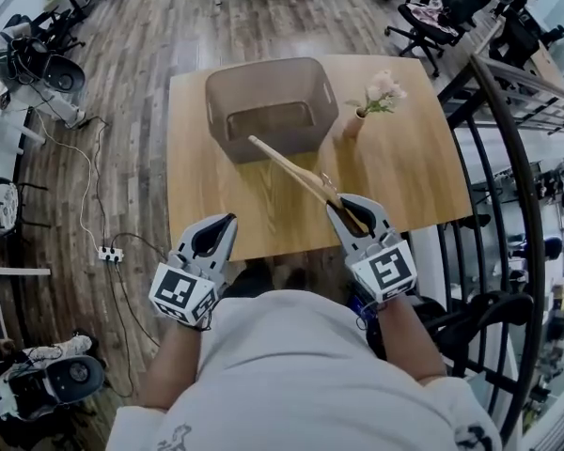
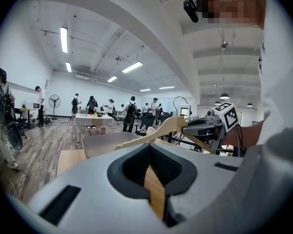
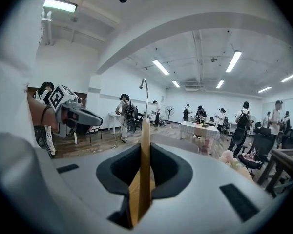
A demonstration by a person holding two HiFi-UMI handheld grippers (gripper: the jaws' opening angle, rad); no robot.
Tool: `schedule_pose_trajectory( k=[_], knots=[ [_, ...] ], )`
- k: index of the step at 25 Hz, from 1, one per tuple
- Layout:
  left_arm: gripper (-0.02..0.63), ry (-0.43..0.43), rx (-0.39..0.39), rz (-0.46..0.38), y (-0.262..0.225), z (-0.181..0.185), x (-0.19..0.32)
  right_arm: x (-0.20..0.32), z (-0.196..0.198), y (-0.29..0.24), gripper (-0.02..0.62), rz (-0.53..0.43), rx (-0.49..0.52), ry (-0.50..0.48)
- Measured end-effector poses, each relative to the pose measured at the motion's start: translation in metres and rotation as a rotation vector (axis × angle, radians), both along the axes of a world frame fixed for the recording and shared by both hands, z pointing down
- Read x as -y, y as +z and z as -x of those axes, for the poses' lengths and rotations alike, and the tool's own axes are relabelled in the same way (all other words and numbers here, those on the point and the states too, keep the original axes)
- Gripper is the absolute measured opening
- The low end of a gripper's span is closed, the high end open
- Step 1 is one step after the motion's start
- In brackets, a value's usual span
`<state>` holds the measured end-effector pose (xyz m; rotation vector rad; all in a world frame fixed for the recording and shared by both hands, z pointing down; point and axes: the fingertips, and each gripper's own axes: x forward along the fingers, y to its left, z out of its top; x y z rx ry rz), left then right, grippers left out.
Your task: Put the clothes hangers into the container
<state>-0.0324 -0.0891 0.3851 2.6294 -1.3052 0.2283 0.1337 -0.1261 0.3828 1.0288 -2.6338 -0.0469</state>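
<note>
Two grippers hang over the table's near edge, and the hands holding them are hidden behind the marker cubes. The left gripper has its jaws drawn together at the tips on nothing; only a sliver of tabletop shows through. The right gripper is clamped on a wooden hanger, whose hook pokes up just past the pads. The hanger's long arm slants away leftward to the container's near rim; whether it touches is unclear. Bare wood lies between. A flower vase stands just right of the container, near the hanger. A black railing crowds the table's right edge.
</note>
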Motion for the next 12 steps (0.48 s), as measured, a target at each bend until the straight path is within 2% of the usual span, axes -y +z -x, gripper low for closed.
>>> schedule_pose_trajectory(
  k=[6,12],
  knots=[
    [0.006,-0.005,-0.009,0.01,0.014,0.0,0.017,0.021,0.001,0.014,0.06,0.012,-0.026,-0.008],
    [0.006,-0.008,-0.011,0.006,0.01,0.021,0.04,0.051,0.026,0.01,0.06,-0.017,-0.086,-0.032]
  ],
)
